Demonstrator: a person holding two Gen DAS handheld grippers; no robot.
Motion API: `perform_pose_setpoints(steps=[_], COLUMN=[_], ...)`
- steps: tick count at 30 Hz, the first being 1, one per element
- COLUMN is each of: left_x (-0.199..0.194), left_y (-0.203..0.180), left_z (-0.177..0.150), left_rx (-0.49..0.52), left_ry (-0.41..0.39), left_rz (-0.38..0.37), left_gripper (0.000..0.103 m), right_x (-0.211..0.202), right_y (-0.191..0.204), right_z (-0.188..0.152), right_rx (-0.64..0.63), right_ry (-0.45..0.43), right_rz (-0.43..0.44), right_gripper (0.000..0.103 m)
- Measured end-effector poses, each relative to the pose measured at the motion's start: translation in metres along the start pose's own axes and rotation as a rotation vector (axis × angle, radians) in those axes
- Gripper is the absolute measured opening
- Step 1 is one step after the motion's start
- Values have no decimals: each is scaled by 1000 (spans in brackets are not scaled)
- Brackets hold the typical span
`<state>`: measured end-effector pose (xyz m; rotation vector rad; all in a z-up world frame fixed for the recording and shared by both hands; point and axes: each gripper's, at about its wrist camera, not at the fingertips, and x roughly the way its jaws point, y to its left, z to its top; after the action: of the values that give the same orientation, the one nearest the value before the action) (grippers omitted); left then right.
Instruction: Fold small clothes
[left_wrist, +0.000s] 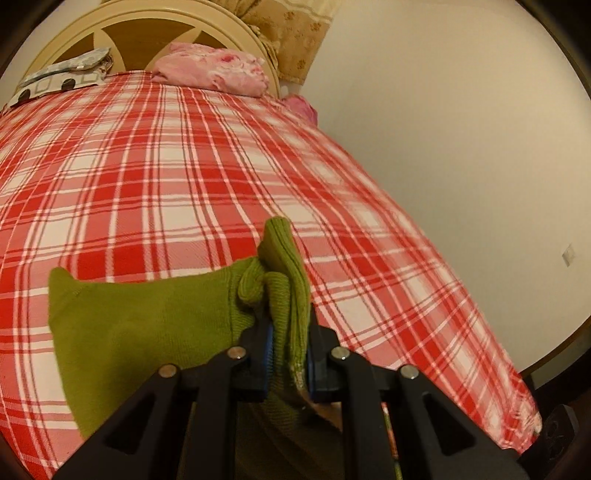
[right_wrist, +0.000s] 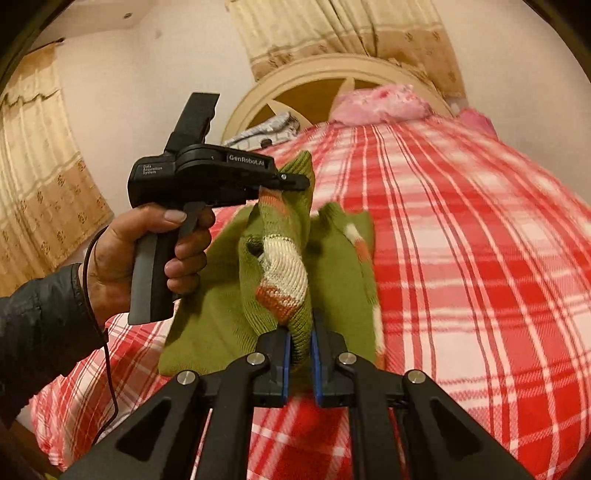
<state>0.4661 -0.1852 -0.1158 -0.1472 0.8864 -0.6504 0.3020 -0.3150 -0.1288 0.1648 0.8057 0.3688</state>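
Sideways, sweater (right_wrist: 295, 280) between both claws

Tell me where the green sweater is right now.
The green sweater is held above the near end of the plaid bed, pinched by both the left gripper and right gripper.

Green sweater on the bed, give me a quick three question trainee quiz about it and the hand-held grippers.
1. True or false: both hand-held grippers are shut on the sweater.
2. What lies under the sweater? A) plaid sheet B) wooden table C) carpet
3. Fill in: the left hand-held gripper is held by a bare ____.

Key: 1 true, the right hand-held gripper pinches it too. 2 A, the plaid sheet. 3 hand.
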Motion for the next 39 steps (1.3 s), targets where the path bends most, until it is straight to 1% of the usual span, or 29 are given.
perform_pose_setpoints(steps=[3, 6, 7, 8, 9, 10, 11, 12, 14, 15, 16, 17, 18, 20, 21, 24, 25, 26, 27, 28, 29, 31, 32, 33, 35, 36, 37, 38, 39], left_x=[7, -5, -9, -15, -21, -22, -27, -36, -47, -57, -63, -68, -74, -83, -86, -88, -87, -88, -88, -88, -88, -87, -89, -91, -93, -93, -90, -87, -84], left_y=[-8, -14, -15, -16, -16, -17, -17, -16, -13, -10, -8, -5, -3, 2, 3, 6, 6, 8, 9, 10, 10, 14, 17, 19, 21, 21, 21, 20, 18], left_z=[-3, -3, -3, -4, -6, -7, -10, -18, -30, -42, -50, -59, -69, -85, -93, -113, -119, -122, -125, -127, -127, -125, -126, -126, -130, -131, -132, -134, -136], left_rx=[25, 37, 41, 50, 62, 72, 85, 109, 143, 164, 174, 182, 193, 207, 205, 199, 197, 194, 189, 179, 170, 141, 132, 120, 107, 107, 113, 116, 121], left_ry=[12, -12, -17, -23, -27, -26, -24, -31, -47, -59, -67, -72, -80, -98, -104, -102, -105, -111, -123, -133, -139, -144, -144, -146, -155, -157, -147, -138, -124], left_rz=[14, -28, -42, -53, -45, -34, -24, -7, 56, 81, 97, 129, 164, 179, 205, 226, 236, 241, 244, 239, 234, 221, 212, 200, 202, 207, 203, 195, 190], left_gripper=[19, 20, 22, 23, 23, 28, 35, 38, 49, 51, 53, 56, 58, 60, 60, 61, 65, 67, 67, 67, 67, 68, 68, 69, 82, 85, 88, 88, 88], right_x=[5, 9, 9, 10, 10, 10, 10, 10, 8, 4, 1, -7, -15, -30, -32, -22, -15, -6, 9, 18, 35, 55, 60, 60, 49, 42, 40, 40, 41], right_y=[-11, -23, -25, -28, -29, -31, -34, -36, -41, -43, -44, -45, -46, -46, -44, -28, -21, -15, -7, -4, -1, -4, -6, -8, -5, -4, -6, -13, -19], right_z=[-8, -13, -15, -16, -18, -19, -20, -20, -21, -21, -21, -19, -16, -6, 1, 20, 25, 30, 34, 36, 38, 38, 38, 39, 42, 43, 44, 41, 39], right_rx=[29, 72, 80, 91, 100, 110, 120, 136, 163, 163, 163, 165, 172, 181, 173, 114, 96, 78, 58, 55, 64, 86, 94, 99, 78, 61, 58, 61, 69], right_ry=[28, 43, 45, 48, 50, 55, 55, 53, 58, 56, 50, 34, 5, -52, -65, -43, -31, -14, 23, 46, 91, 137, 136, 127, 87, 71, 75, 86, 96], right_rz=[-7, -2, -3, -1, 3, 10, 19, 31, 43, 22, 3, -24, -43, -51, -49, -54, -44, -31, -15, -8, 0, -6, -15, 1, -12, -54, -87, -137, -159], right_gripper=[8, 9, 9, 9, 9, 9, 9, 10, 15, 25, 46, 59, 76, 77, 77, 77, 77, 77, 77, 75, 68, 26, 17, 17, 13, 12, 10, 9, 6])
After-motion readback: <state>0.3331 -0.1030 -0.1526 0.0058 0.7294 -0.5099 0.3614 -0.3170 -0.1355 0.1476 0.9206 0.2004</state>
